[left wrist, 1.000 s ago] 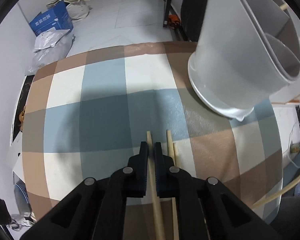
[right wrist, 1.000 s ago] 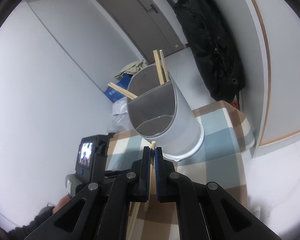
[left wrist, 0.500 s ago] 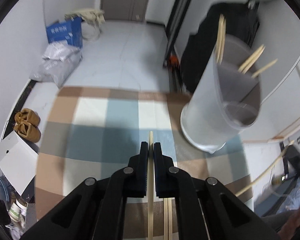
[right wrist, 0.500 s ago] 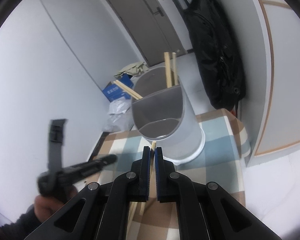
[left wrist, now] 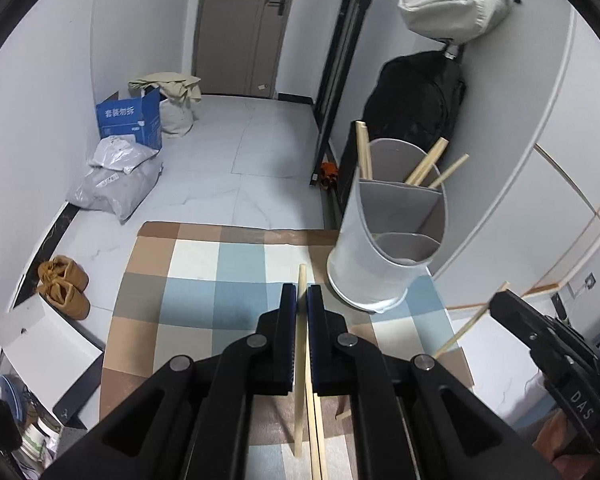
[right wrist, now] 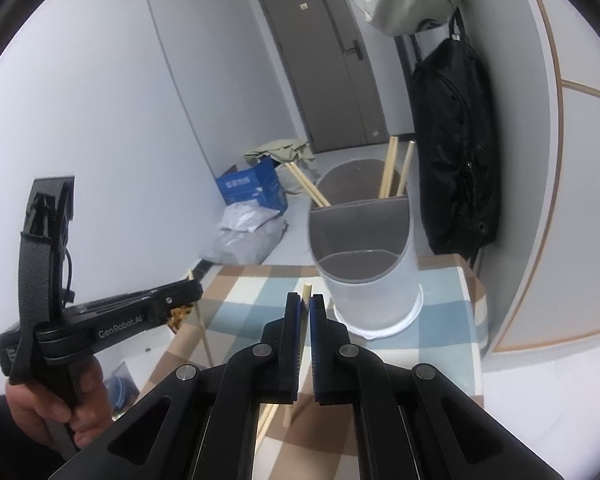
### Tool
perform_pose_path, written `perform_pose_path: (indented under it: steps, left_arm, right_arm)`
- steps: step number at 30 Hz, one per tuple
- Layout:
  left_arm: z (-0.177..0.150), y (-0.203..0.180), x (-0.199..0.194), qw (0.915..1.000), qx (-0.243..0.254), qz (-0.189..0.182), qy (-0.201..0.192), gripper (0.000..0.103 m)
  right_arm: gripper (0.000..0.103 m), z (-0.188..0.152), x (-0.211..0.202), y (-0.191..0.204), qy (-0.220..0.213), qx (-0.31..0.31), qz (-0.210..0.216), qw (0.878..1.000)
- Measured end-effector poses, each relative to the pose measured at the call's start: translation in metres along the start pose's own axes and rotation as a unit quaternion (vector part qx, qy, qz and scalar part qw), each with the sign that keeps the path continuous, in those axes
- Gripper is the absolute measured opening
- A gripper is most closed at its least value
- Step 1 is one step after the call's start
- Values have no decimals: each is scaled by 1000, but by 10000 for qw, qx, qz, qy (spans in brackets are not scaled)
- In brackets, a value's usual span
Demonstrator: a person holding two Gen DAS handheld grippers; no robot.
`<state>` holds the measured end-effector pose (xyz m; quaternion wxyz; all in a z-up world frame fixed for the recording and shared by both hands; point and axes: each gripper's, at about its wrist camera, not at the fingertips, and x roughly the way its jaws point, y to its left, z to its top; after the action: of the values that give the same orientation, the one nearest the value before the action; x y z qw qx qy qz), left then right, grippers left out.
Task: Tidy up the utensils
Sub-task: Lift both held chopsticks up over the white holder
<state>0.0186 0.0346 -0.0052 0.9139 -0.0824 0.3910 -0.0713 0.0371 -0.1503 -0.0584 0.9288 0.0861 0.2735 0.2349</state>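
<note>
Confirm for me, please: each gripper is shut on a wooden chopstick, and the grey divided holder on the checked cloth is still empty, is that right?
Not quite. The holder is not empty: several chopsticks already stand in its rear compartments, as the left wrist view shows. The rest holds: the left gripper and the right gripper are each shut on a chopstick, and the holder stands on the checked cloth.

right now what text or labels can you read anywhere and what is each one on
"GenRobot.AI": on the side of the left tool, seen from the right wrist.
"DAS": on the body of the right tool, seen from the left wrist.
Blue cardboard box: white Chinese characters, too blurred to read.
Small white print at the left tool's rear end: too small to read.
</note>
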Motion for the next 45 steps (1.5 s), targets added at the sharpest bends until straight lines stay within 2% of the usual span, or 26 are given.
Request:
perform_pose_path:
  steps: [11,19,27,32,38,45]
  left_arm:
    - [10,-8,-15,9997,244,67,1,1]
    - [42,-20,-25,9995,273,-119,-63,1]
    - [97,-44,-42,9970,371,-421,-526,1]
    - [130,-58,-41,9948,391,-602,-728,1]
    - [162,-66,-27,9923,412,-643,-975,1]
    - [173,-59,0,9908,327,-681,-1125,1]
  right_arm:
    - [3,0,-7,3,-75,22,47,10000]
    - [3,25,-20,-1,-200,123,107,9997]
    - [3,95,-46,-12,-535,-53,21,9986]
    - [3,141,-48,-21,-679,-72,-41,9977]
    - [3,185,-32,-31,-737,-161,-154,9970]
    - [3,215,-5,-42,-773,-219,-152,9967]
